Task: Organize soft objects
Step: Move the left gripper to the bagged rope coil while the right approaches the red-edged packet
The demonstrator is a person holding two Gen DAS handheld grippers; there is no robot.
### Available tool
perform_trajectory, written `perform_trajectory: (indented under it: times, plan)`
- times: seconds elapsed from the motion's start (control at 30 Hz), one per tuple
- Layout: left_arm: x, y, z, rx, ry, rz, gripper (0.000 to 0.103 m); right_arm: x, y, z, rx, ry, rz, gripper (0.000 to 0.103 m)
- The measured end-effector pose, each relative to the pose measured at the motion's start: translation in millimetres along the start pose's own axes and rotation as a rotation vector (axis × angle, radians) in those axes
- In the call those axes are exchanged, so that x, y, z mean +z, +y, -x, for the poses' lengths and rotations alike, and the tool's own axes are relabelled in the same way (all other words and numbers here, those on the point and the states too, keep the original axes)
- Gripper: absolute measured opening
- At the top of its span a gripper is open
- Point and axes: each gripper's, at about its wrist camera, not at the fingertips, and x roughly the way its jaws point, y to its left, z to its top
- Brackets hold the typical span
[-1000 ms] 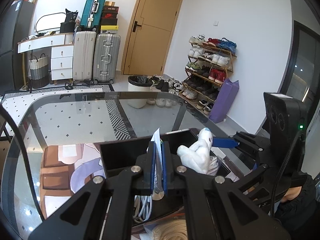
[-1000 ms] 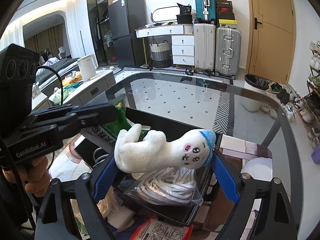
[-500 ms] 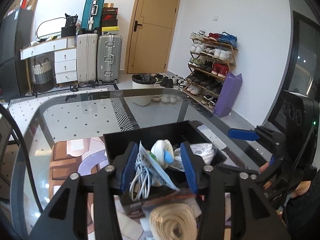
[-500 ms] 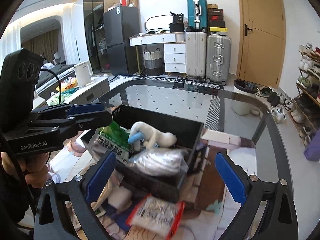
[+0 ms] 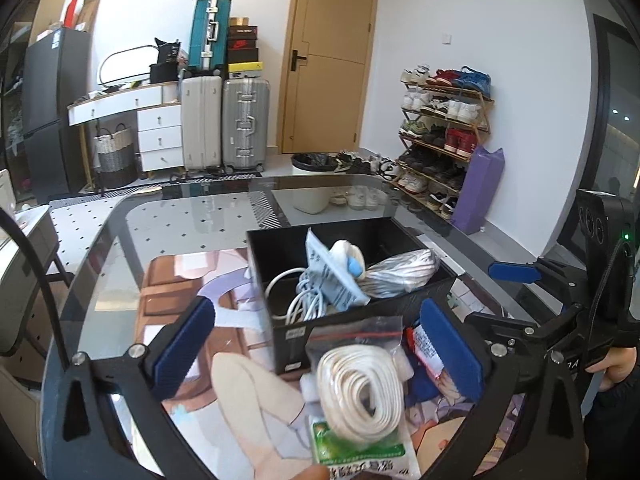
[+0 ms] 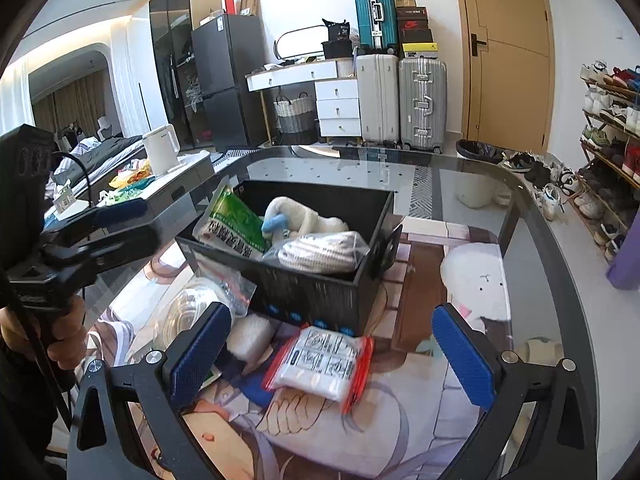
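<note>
In the middle of the left wrist view we see a black box (image 5: 344,292) sitting on a glass table (image 5: 172,220). Inside the box lie a white plush toy (image 5: 346,254) with a blue tip, a pale blue packet (image 5: 330,280) leaning on it, a white cable (image 5: 304,300) on the left side, and a bagged roll of white cloth (image 5: 400,274) on the right side. Our left tongs (image 5: 320,346) are at the bottom of this view. Their blue pads are opening wide and they hold nothing. Low in the frame between the pads, just in front of the box, lies a clear bag with a white coiled strap (image 5: 362,390), and a green and white packet (image 5: 360,458) is at the bottom edge. In the right wrist view our right tongs (image 6: 330,354) are also spread wide with nothing in them. Between their pads, at the lower middle, a flat bag with red edges (image 6: 320,362) rests on a picture mat (image 6: 360,432), close to the front wall of the box (image 6: 304,280). A green packet (image 6: 236,220) stands up in the left corner of the box, next to the plush toy (image 6: 308,216). At the left edge a hand (image 6: 60,336) grips the handle of the left tongs.
</note>
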Motion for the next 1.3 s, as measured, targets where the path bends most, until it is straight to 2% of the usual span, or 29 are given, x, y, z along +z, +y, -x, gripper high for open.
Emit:
perform_trajectory:
  times: [0.27, 0.33, 0.63, 0.77, 1.3]
  plan:
    - [-20.1, 8.1, -0.1, 0.029, 0.053, 0.013, 0.103, -9.0, 4.7, -3.3, -0.015, 0.041, 0.004, 0.102]
    - [-20.8, 8.2, -5.4, 0.028, 0.090, 0.019, 0.103, -11.1, 4.2, -8.0, -0.020, 0.063, -0.001, 0.102]
    - [-25.5, 3.0, -10.0, 0.068, 0.116, 0.024, 0.103, -18.2, 7.8, -27.8, -0.021, 0.122, -0.017, 0.102]
    - [-29.0, 1.9, -11.2, 0.065, 0.124, 0.039, 0.103, -21.6, 9.2, -36.0, -0.021, 0.138, -0.015, 0.102]
    - [-40.6, -13.9, -22.4, 0.069, 0.178, -0.012, 0.103, -28.6, 10.0, -60.7, -0.028, 0.207, -0.024, 0.102]
